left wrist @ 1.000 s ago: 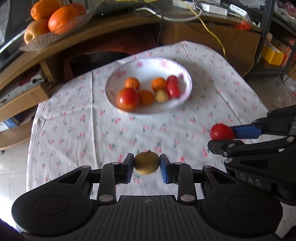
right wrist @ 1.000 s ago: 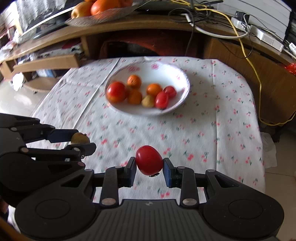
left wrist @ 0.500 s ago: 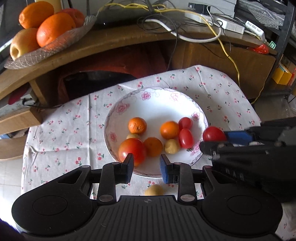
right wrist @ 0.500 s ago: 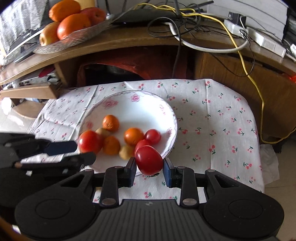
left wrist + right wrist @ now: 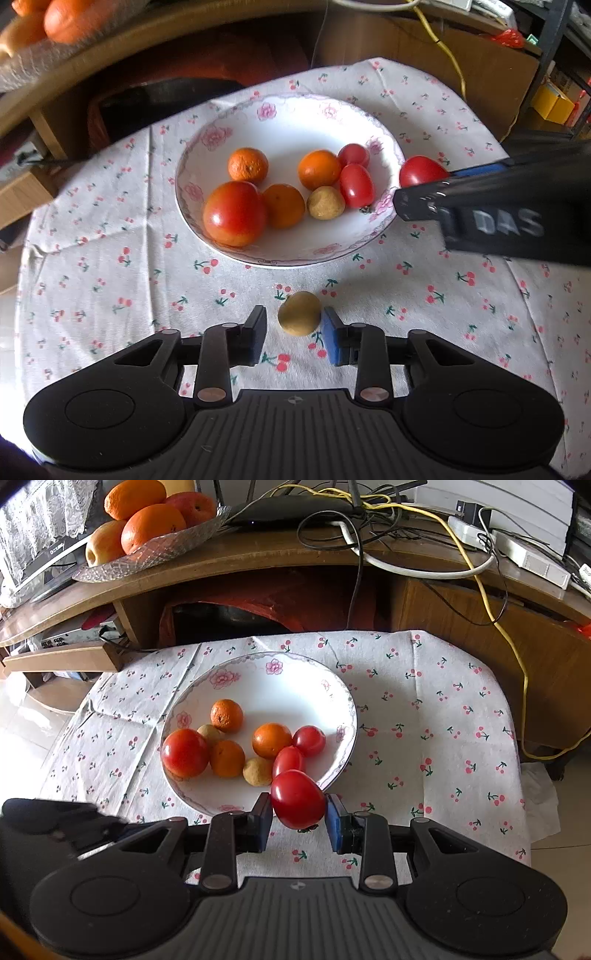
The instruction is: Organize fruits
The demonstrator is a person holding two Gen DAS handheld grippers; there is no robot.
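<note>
A white flowered bowl (image 5: 280, 261) (image 5: 258, 658) sits on the cherry-print cloth, holding a big tomato (image 5: 234, 214), several tangerines, two small tomatoes and a tan fruit. A second small tan fruit (image 5: 299, 314) lies on the cloth in front of the bowl, between the fingers of my open left gripper (image 5: 295, 334) and against its right pad. My right gripper (image 5: 298, 814) is shut on a red tomato (image 5: 298, 799) (image 5: 423, 171), held at the bowl's near right rim. In the left wrist view my right gripper (image 5: 424, 184) reaches in from the right.
Behind the table a wooden shelf carries a glass dish (image 5: 147, 557) of oranges and apples, and tangled cables (image 5: 388, 528) with a power strip (image 5: 532, 559). A yellow cable (image 5: 517, 657) hangs down at the right. The cloth drops off at the table's left and right edges.
My left gripper opened and let go of the tan fruit, which dropped onto the cloth short of the bowl. The right gripper carried the tomato forward to the bowl's rim.
</note>
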